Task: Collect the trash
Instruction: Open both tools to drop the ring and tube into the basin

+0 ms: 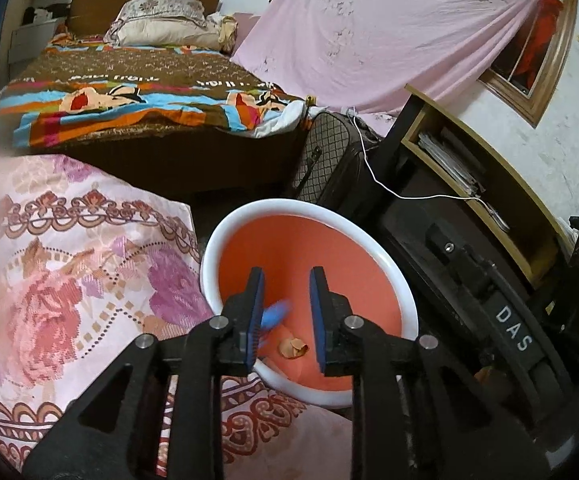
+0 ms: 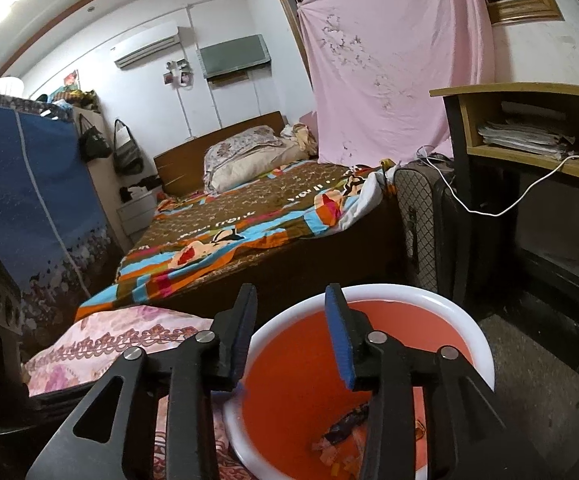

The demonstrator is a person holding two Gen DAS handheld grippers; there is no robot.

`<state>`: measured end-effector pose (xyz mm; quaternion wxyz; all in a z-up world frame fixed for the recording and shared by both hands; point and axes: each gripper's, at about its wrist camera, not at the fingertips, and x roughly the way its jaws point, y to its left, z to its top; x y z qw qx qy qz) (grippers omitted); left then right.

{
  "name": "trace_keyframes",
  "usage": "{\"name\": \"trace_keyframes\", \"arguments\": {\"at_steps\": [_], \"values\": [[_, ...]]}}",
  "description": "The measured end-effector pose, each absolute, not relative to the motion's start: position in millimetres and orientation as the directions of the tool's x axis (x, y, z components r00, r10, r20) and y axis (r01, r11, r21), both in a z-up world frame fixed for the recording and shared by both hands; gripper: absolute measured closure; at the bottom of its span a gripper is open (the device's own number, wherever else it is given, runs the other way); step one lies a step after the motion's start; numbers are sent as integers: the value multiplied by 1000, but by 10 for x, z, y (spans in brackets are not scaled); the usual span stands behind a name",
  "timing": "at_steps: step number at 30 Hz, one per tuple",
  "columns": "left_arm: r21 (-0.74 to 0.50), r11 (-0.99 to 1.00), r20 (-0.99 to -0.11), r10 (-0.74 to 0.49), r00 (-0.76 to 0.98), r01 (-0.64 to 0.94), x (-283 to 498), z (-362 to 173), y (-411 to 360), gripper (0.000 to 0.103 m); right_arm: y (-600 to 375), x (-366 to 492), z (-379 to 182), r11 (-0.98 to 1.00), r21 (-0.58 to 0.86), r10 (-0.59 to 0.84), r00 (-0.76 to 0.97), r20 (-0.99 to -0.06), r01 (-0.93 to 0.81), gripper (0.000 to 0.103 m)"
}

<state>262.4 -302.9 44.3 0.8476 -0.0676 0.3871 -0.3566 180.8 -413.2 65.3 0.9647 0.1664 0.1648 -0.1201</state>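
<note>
My left tool (image 1: 287, 280) hangs over the mouth of the bin (image 1: 209, 252), an orange pail with a white rim. Its blue-padded fingers (image 1: 317, 288) stand apart with a clear gap between them. A blurred blue scrap (image 1: 275, 314) shows just inside the left pad; I cannot tell whether it touches the pad or is loose in the air. Below it, on the orange bottom, lies a crumpled tan scrap of paper (image 1: 293, 347).

My right tool (image 2: 289, 300) is at the same bin (image 2: 485, 356), its fingers parted wider and holding nothing. One finger is over the near rim, the other over the orange inside. At the bottom I see a dark wrapper (image 2: 347, 424) and small bits of coloured litter (image 2: 329, 456).

Just beside the bin, on its left, is a pink floral cushion (image 1: 69, 280). Behind both is a bed (image 2: 249, 216) with a brown and striped cover. A quilted suitcase (image 1: 329, 160) stands between the bed and a wooden shelf unit (image 2: 529, 92) that holds papers. A pink sheet (image 2: 389, 60) hangs on the far wall.
</note>
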Motion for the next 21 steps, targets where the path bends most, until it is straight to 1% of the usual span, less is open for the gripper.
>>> {"name": "trace_keyframes", "arguments": {"at_steps": [2,10,15,19,21], "values": [[-394,735,-612,-658,440,552,2624,429,-3032,94,-4143,1806,648,914,286,-178,916,-359,289,64],[-396,739,-609,-656,446,545,2626,441,-2969,89,-4153,1809,645,914,286,-177,916,-359,289,61],[-378,753,-599,-642,478,538,2622,491,-2899,79,-4153,1806,643,914,284,-178,916,-359,288,59],[-358,767,-595,-627,504,532,2608,524,-2837,75,-4148,1805,642,914,285,-176,916,-360,288,59],[-345,775,-595,-616,516,529,2603,533,-2800,70,-4138,1808,642,915,283,-175,916,-361,286,58]]}}
